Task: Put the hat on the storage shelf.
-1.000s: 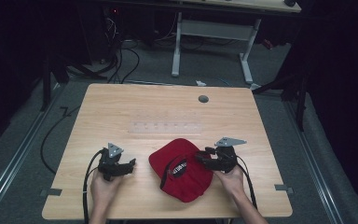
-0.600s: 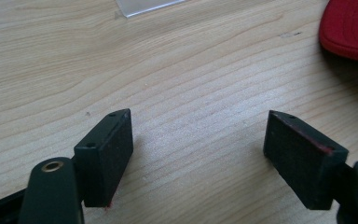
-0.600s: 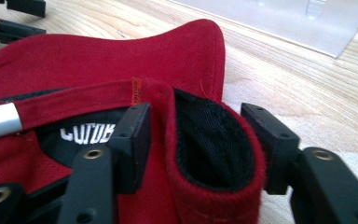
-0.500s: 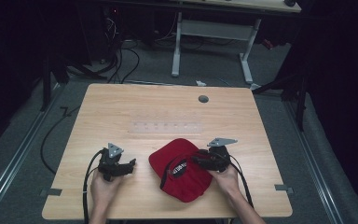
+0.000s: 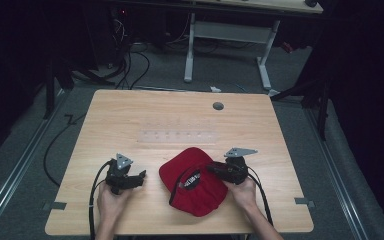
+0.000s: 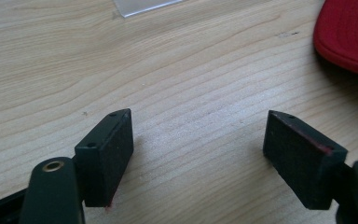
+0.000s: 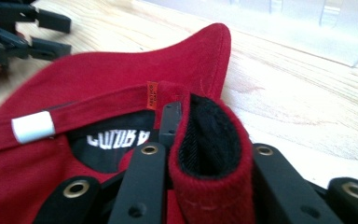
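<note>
A red cap (image 5: 195,180) is lying upside down near the front edge of the table (image 5: 130,115), right of centre. The right gripper (image 5: 219,171), having just been closing, is pinching a fold of the cap's rim between its pads. Left of the cap, well apart from it, the left gripper (image 5: 139,178) is resting with its jaws spread wide and holding nothing.
</note>
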`<action>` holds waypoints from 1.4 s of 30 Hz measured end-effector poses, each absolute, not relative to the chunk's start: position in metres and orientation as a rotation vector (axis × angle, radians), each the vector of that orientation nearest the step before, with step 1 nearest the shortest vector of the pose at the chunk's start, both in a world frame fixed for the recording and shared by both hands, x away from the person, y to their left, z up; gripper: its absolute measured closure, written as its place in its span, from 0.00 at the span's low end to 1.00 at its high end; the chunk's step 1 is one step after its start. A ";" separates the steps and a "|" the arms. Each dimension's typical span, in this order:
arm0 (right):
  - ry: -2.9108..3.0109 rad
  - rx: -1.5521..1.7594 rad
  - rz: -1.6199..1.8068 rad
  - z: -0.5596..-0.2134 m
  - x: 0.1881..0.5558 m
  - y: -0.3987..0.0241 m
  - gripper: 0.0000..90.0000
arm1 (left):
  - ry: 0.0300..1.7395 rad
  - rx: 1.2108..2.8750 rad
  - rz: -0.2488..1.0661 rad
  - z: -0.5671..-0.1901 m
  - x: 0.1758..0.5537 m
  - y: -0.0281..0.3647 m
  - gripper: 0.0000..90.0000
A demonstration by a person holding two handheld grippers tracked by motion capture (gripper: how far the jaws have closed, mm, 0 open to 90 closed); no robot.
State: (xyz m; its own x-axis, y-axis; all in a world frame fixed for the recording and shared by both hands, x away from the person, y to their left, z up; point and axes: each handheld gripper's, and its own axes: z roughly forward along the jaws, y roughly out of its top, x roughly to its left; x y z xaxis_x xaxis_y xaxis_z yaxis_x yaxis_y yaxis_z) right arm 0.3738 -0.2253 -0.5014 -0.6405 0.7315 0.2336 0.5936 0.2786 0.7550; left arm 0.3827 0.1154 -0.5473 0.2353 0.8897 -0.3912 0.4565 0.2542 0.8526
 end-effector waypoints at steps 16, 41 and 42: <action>2.307 1.335 1.405 -0.480 0.367 -0.255 0.89 | 1.378 1.386 0.470 -0.546 0.380 0.116 0.34; 2.218 1.462 1.433 -0.454 0.366 -0.283 0.89 | 0.998 1.563 0.377 -0.506 0.325 0.039 0.29; 2.217 1.466 1.434 -0.453 0.367 -0.283 0.89 | 0.988 1.571 0.371 -0.506 0.323 0.035 0.29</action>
State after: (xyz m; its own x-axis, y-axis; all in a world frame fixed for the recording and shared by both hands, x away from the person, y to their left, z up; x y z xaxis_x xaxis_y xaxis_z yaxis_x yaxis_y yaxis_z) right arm 0.3665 -0.2826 -0.4530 -0.5231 0.7675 0.3704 0.6527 0.0813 0.7533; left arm 0.3233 0.0349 -0.5058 0.5907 0.7565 -0.2808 0.3843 0.0422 0.9222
